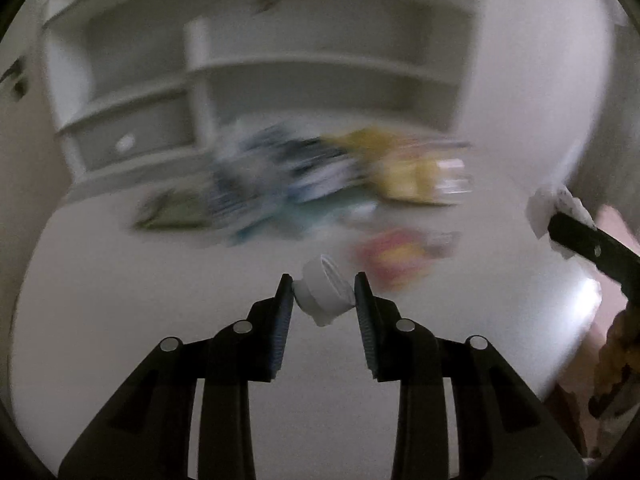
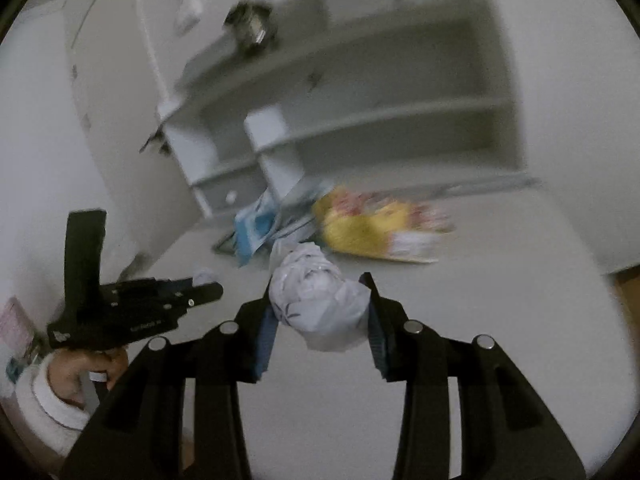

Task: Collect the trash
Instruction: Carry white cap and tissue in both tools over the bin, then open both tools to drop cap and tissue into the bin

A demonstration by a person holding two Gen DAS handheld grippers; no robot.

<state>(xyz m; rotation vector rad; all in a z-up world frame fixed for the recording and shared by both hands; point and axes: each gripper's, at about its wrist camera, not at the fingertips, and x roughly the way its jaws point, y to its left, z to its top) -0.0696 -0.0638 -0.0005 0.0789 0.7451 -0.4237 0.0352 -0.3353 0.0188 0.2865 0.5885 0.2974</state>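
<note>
Progress: two pieces of trash are held in the grippers, by the look of it; no bin shows in either view, so the drop-off seems still to come, and more litter waits on the desk (image 2: 500,280).
Left gripper (image 1: 323,294): clenched on a small white cup (image 1: 322,292), held tilted between the pads, above the desk.
Right gripper (image 2: 320,304): grasping a crumpled white bag (image 2: 316,296), which bulges between the jaws, above the desk.
Left on desk: a yellow packet (image 2: 368,228) and blue-white papers (image 2: 256,228) lie near the shelf (image 2: 360,120); a red-yellow wrapper (image 1: 394,256) lies nearer the cup.
Look: cup pale and ridged at the rim; bag soft, wrinkled, faintly printed; the rest is blurred.
</note>
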